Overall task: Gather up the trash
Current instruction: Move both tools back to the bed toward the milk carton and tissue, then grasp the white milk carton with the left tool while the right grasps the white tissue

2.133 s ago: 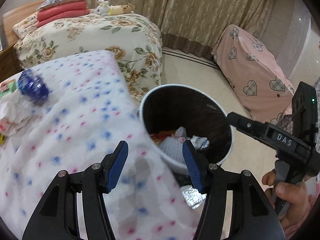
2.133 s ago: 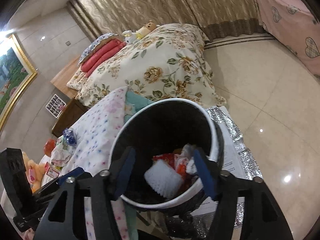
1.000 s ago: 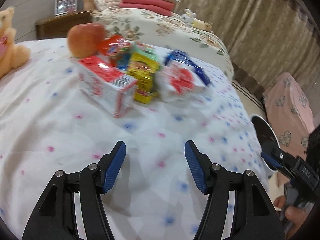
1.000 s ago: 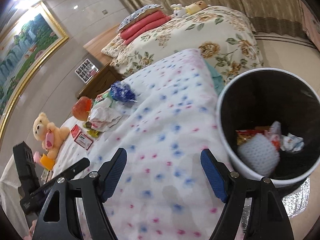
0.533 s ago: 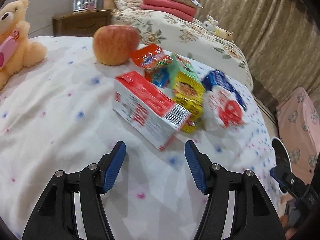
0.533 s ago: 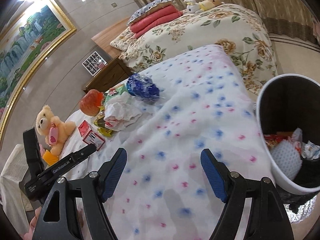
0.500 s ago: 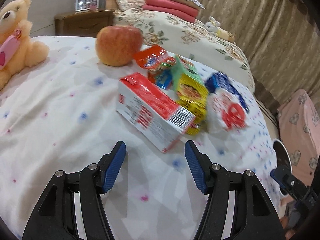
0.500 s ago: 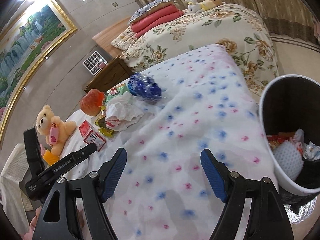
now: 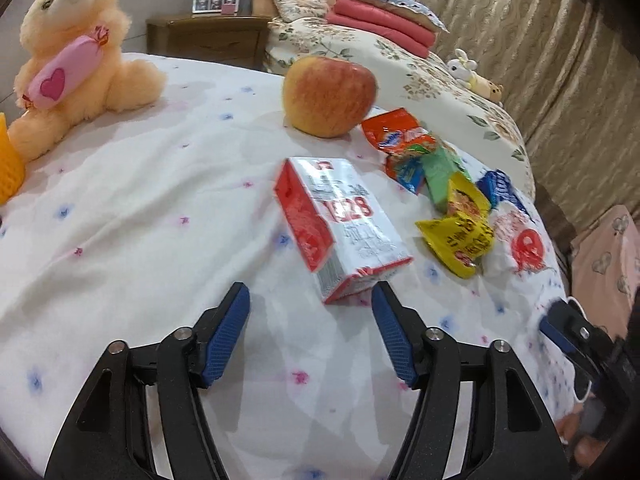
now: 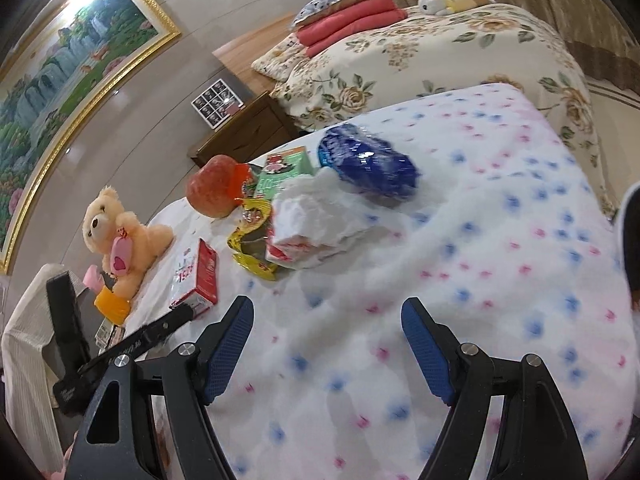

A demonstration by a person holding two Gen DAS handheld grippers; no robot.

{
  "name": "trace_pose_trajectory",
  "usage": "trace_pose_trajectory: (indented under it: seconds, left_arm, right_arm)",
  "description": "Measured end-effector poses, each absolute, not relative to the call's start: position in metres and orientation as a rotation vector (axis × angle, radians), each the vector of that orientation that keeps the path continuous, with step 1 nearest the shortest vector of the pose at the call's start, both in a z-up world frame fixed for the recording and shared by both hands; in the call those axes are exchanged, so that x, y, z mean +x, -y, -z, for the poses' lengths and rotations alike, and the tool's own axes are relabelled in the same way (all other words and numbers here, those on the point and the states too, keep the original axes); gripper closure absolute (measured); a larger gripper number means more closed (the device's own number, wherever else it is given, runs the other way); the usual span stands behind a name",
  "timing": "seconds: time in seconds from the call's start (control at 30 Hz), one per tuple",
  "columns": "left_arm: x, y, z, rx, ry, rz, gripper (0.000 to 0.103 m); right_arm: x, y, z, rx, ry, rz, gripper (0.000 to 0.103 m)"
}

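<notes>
A red and white carton (image 9: 340, 224) lies on its side on the dotted bedsheet (image 9: 140, 208), just beyond my left gripper (image 9: 310, 312). That gripper's jaws are opening and nothing is between them. Right of the carton lie a yellow wrapper (image 9: 460, 236), a green and orange wrapper (image 9: 416, 156) and a white crumpled bag (image 9: 520, 240). In the right wrist view the white crumpled bag (image 10: 316, 216) and a blue wrapper (image 10: 368, 160) lie well ahead of my right gripper (image 10: 328, 316), which is open and empty. The carton (image 10: 196, 276) sits to its left.
An apple (image 9: 328, 96) and a plush bear (image 9: 68, 52) rest on the sheet, with an orange cup (image 9: 8, 160) at the left edge. A second bed with floral cover (image 10: 440, 52) stands behind. The trash bin's rim (image 10: 624, 232) peeks in at the right.
Both grippers have swung away from the bin toward the pile of trash. The carton now lies close in front of the left gripper, and the bin has slid almost out of the right wrist view.
</notes>
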State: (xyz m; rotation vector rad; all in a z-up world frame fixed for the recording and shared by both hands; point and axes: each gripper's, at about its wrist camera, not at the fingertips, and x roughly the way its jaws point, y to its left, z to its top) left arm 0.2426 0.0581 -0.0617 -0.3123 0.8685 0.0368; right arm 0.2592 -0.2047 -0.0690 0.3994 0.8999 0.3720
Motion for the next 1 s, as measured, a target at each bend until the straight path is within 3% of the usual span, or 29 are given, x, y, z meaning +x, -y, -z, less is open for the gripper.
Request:
trace_pose_trajectory:
  seconds: [0.23, 0.57, 0.63, 0.67, 0.8, 0.87, 1.0]
  left_arm:
    - [0.252, -0.042, 0.056, -0.291, -0.859, -0.021, 0.025]
    - [0.284, -0.043, 0.063, -0.273, -0.876, -0.112, 0.024]
    - [0.287, -0.044, 0.064, -0.266, -0.873, -0.098, 0.027]
    - [0.288, -0.044, 0.064, -0.264, -0.874, -0.090, 0.038]
    - [0.285, -0.045, 0.063, -0.261, -0.858, -0.065, 0.046]
    - [0.281, -0.045, 0.061, -0.260, -0.847, -0.053, 0.052]
    - [0.268, -0.043, 0.058, -0.257, -0.829, -0.027, 0.055]
  right_arm:
    - [0.282, 0.196, 0.073, 0.394, -0.902, -0.367, 0.025]
    - [0.310, 0.184, 0.079, 0.362, -0.914, -0.349, 0.025]
    - [0.313, 0.183, 0.080, 0.360, -0.913, -0.347, 0.026]
    - [0.313, 0.183, 0.080, 0.360, -0.911, -0.347, 0.027]
    - [0.309, 0.183, 0.078, 0.354, -0.887, -0.359, 0.058]
    - [0.305, 0.183, 0.076, 0.352, -0.878, -0.367, 0.069]
    - [0.291, 0.185, 0.070, 0.346, -0.862, -0.381, 0.073]
